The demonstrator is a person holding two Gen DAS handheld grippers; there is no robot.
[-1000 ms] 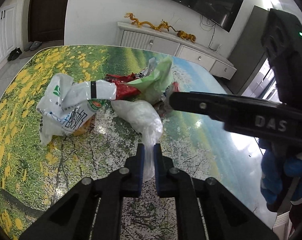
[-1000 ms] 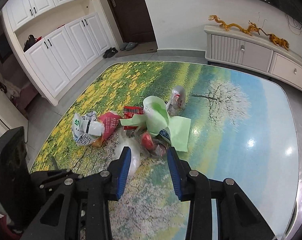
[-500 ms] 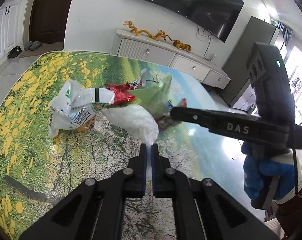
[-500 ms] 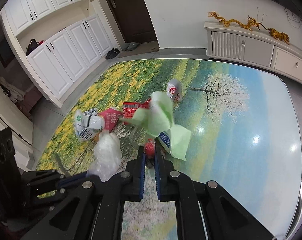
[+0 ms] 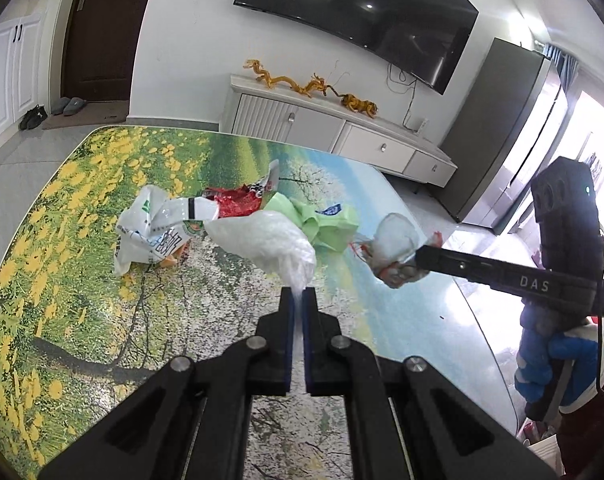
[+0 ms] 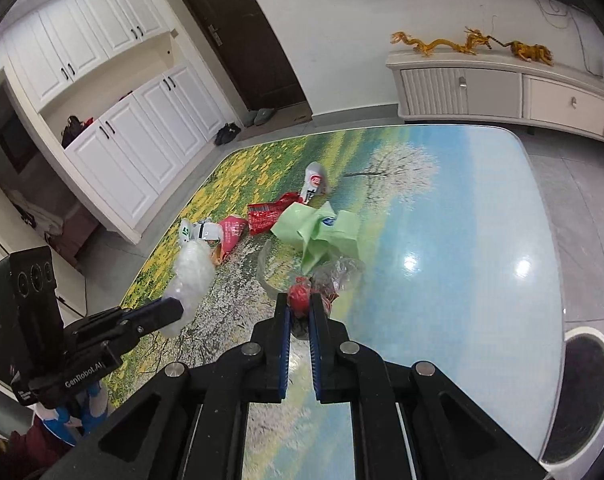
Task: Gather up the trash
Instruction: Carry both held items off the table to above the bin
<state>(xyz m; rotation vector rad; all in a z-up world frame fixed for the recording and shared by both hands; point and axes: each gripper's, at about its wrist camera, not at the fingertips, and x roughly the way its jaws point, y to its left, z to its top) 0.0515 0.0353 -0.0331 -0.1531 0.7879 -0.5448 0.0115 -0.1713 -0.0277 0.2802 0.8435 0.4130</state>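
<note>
My left gripper (image 5: 298,294) is shut on a crumpled clear plastic bag (image 5: 272,246) and holds it above the table; it also shows in the right wrist view (image 6: 192,276). My right gripper (image 6: 298,307) is shut on a clear wrapper with red parts (image 6: 302,294), lifted off the table; it shows in the left wrist view (image 5: 391,248). On the table lie a green bag (image 6: 321,234), a red foil wrapper (image 6: 268,214), a white printed bag (image 5: 158,224) and a white cup (image 6: 313,182).
The table (image 6: 461,216) has a glossy landscape print. A dark round bin (image 6: 581,392) sits off its right edge. A white sideboard (image 5: 333,132) with gold dragon figures stands behind. White cupboards (image 6: 134,152) line the far left wall.
Both grippers shut on their items and lifted them: the left raised the clear bag, the right closed on the red-and-clear wrapper and pulled it out from the green bag.
</note>
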